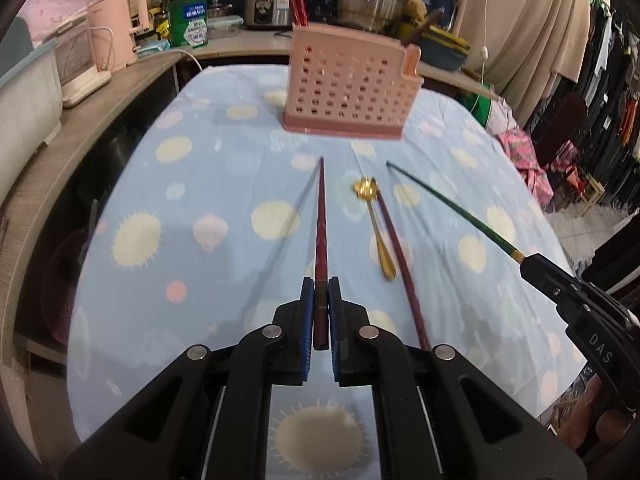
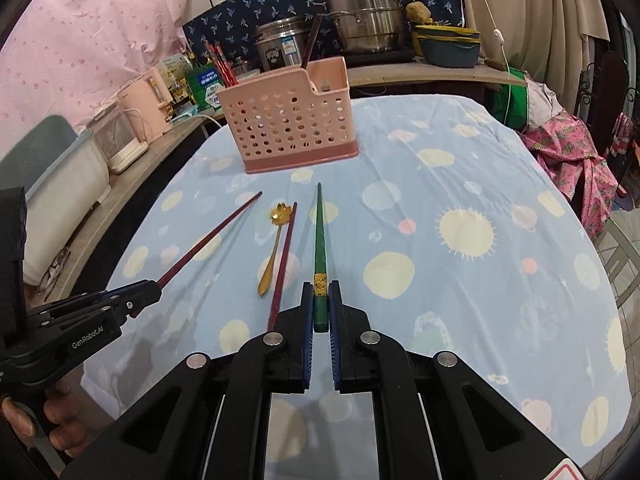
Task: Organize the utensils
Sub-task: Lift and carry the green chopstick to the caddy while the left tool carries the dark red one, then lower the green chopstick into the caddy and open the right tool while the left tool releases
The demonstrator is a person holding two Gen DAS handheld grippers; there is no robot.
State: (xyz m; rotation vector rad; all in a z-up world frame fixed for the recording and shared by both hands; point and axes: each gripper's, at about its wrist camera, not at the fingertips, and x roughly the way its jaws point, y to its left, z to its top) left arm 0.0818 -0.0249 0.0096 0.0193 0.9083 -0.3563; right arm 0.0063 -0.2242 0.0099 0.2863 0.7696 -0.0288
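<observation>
My left gripper (image 1: 320, 286) is shut on a dark red chopstick (image 1: 320, 220), held above the table and pointing at the pink perforated utensil basket (image 1: 348, 88). My right gripper (image 2: 320, 292) is shut on a green chopstick (image 2: 319, 232), also held above the table and pointing toward the basket (image 2: 292, 120). A gold spoon (image 1: 378, 232) and a second dark red chopstick (image 1: 400, 256) lie side by side on the tablecloth between the two held sticks. They also show in the right wrist view, the spoon (image 2: 271, 252) and the chopstick (image 2: 284, 264). The basket holds several red chopsticks (image 2: 220, 66).
The table wears a light blue cloth with sun prints (image 1: 224, 200). A wooden counter (image 1: 120, 92) curves along the left and back with a pink kettle (image 1: 112, 36), a rice cooker (image 2: 284, 44) and steel pots (image 2: 364, 12). Clothes and a chair stand at the right.
</observation>
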